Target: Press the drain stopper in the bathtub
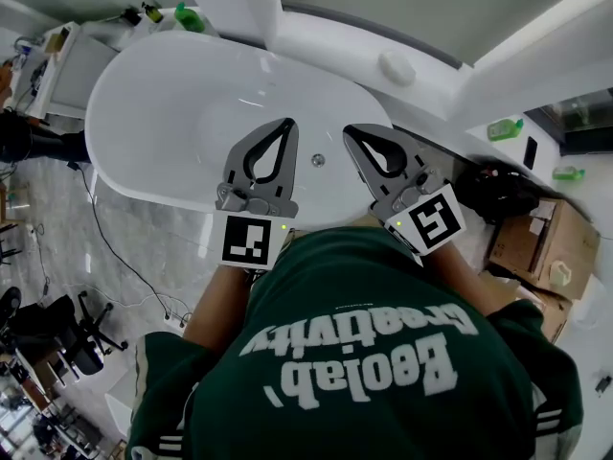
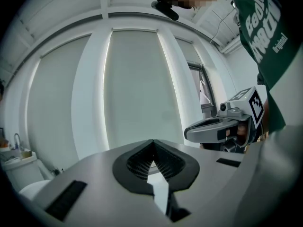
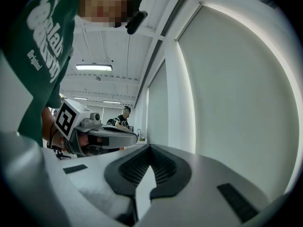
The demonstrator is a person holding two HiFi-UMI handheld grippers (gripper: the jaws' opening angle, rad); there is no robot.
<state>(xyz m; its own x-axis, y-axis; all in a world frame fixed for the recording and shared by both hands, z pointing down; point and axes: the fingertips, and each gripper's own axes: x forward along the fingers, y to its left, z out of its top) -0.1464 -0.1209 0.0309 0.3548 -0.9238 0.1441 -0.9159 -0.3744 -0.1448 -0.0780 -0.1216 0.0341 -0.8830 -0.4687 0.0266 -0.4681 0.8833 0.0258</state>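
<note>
Stopper [image 1: 318, 160] near left hand-held gripper [image 1: 284, 125], jaws together

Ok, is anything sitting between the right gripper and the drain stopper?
Nothing visible does. In the head view the drain stopper lies on bare bathtub floor, in the open gap between the right gripper and the left gripper. Both are shut and empty.
</note>
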